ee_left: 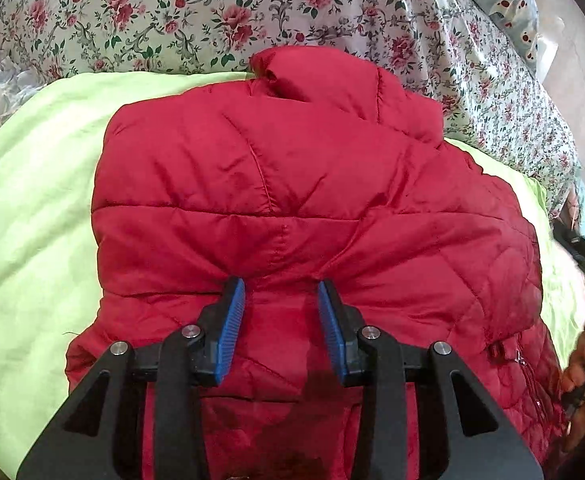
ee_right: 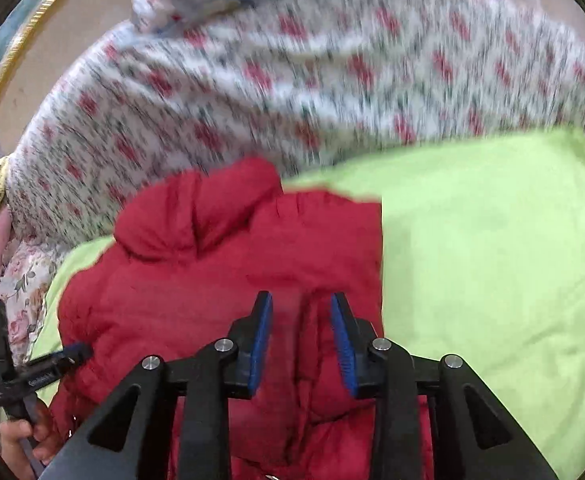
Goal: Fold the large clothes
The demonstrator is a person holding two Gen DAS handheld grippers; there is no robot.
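Red quilted jacket (ee_left: 292,200) spread on a lime-green sheet (ee_left: 32,220), collar end reaching the sheet's far edge, where a floral bedspread (ee_left: 172,12) begins. Left gripper (ee_left: 281,292) above the jacket's near part, blue pads (ee_left: 234,316) spread apart, nothing pinched. Right gripper (ee_right: 301,306) likewise spread over red fabric, view blurred. White lettering on the left tool's black body, seen from the right wrist, too small to read. No containers visible.
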